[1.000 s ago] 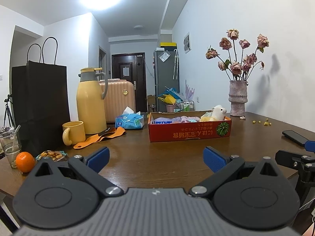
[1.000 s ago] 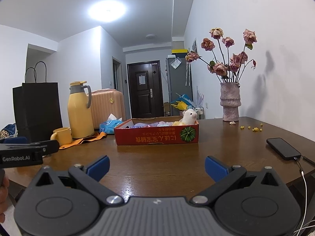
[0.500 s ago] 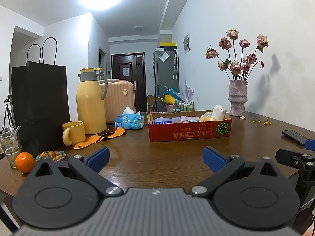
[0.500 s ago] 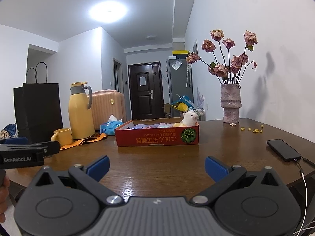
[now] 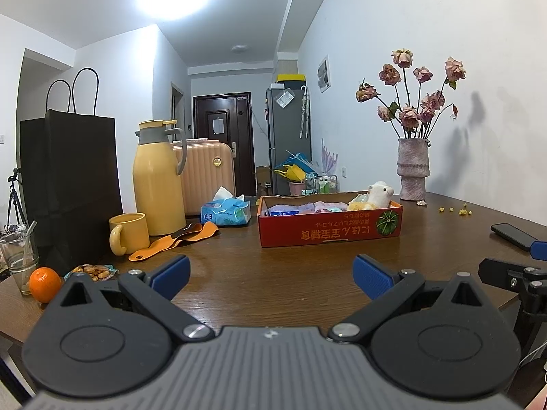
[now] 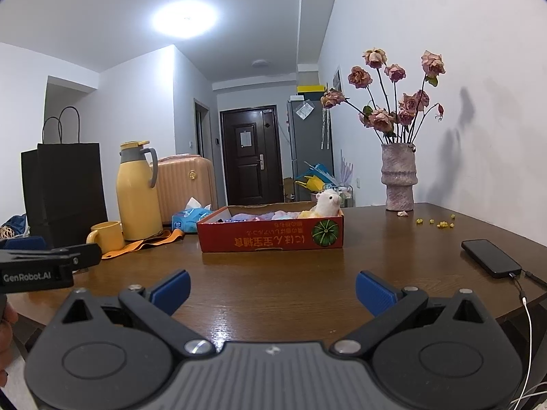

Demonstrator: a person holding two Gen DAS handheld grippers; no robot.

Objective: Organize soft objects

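Both of my tools are empty, with their blue pads spread wide apart: left tool, right tool. Both hover low over the near edge of the desk. The soft objects – a white plush toy and pastel cloths – lie in the red cardboard box mid-desk, well apart from either tool. Recommended procedure: approach the box level, clear its front wall, then descend from above. Centre the pads on the plush body before closing. Keep the right tool away from the phone and its cable.
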